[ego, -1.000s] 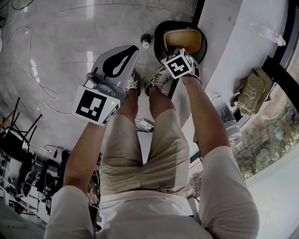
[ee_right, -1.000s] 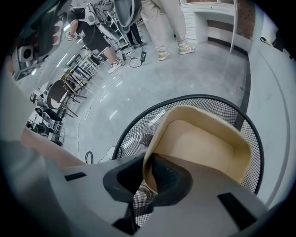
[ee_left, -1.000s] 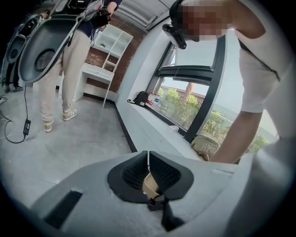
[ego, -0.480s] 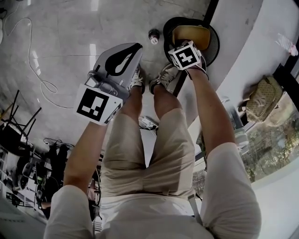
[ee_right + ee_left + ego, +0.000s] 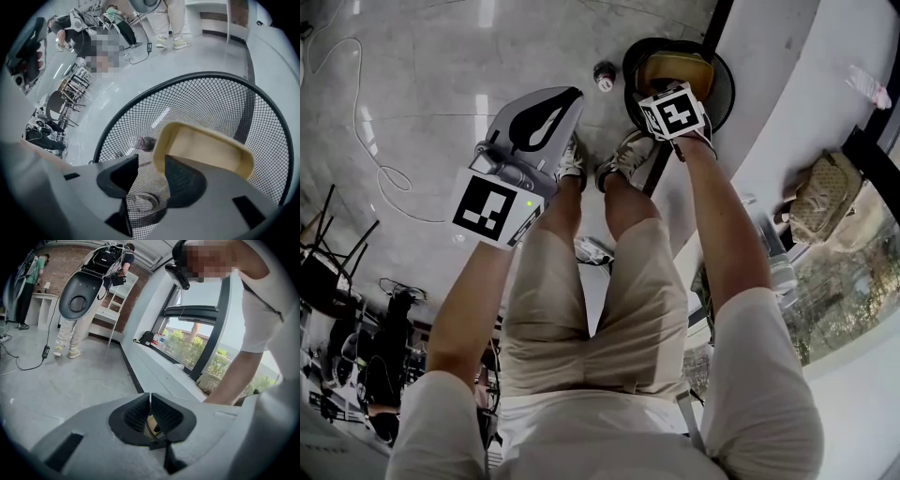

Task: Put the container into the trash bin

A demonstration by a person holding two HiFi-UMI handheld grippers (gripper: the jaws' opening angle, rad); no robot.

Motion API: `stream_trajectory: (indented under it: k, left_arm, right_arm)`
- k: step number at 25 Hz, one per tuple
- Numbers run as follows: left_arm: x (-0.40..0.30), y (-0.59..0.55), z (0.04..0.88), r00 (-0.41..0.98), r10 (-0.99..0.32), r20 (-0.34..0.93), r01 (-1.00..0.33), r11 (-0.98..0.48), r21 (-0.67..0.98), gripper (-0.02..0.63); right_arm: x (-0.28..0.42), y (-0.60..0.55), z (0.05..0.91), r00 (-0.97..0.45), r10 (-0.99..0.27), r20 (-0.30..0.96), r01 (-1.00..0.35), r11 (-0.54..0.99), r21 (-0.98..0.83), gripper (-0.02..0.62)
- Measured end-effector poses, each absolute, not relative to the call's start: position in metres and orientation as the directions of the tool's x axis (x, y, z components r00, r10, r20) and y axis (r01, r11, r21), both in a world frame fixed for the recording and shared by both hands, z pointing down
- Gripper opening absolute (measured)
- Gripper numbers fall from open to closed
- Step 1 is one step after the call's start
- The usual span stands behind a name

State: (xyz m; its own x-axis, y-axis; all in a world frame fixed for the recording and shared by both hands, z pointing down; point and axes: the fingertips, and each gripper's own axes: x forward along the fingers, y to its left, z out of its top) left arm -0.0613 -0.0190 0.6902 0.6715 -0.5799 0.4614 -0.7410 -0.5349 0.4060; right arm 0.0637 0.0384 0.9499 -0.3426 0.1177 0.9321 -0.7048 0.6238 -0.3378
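— Is the container point(image 5: 206, 150) in yet?
— Nearly. It hangs tilted inside the mouth of the trash bin point(image 5: 140, 107), deeper than a second ago. The right gripper point(image 5: 152, 165) is opening its jaws, and the rim is just beside one of them.
— And the left gripper point(image 5: 150, 398)?
— Its jaws are clenched together on nothing, off to the side. I'd say the drop is under way.

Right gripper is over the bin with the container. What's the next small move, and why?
Probably lift the right gripper straight up. Its jaws are opening, apart on either side of the container's rim, and the container sits inside the trash bin's mouth, so it looks released.
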Motion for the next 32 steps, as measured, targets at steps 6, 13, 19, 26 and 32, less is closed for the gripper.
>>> stream_trajectory:
  k: [6, 13, 19, 26, 32]
  left_arm:
    - [-0.063, -0.012, 0.681, 0.678, -0.579, 0.453, -0.735, -0.54, 0.41, 0.026]
    - [-0.065, -0.01, 0.646, 0.678, -0.584, 0.446, -0.735, -0.556, 0.389, 0.026]
    - [-0.065, -0.006, 0.6, 0.673, -0.597, 0.435, -0.739, -0.564, 0.369, 0.026]
    - [-0.071, 0.003, 0.548, 0.665, -0.608, 0.434, -0.746, -0.573, 0.339, 0.026]
    - [-0.072, 0.006, 0.524, 0.651, -0.62, 0.438, -0.756, -0.579, 0.304, 0.026]
  right_arm:
    - [0.068, 0.038, 0.936, -0.327, 0.089, 0.941, -0.718, 0.624, -0.308, 0.189]
    - [0.075, 0.032, 0.892, -0.301, 0.051, 0.952, -0.73, 0.63, -0.265, 0.184]
    - [0.081, 0.023, 0.836, -0.296, -0.001, 0.955, -0.751, 0.618, -0.232, 0.152]
    - [0.091, 0.009, 0.77, -0.284, -0.106, 0.953, -0.797, 0.579, -0.173, 0.057]
    - [0.092, 0.013, 0.734, -0.293, -0.148, 0.945, -0.792, 0.591, -0.154, 0.009]
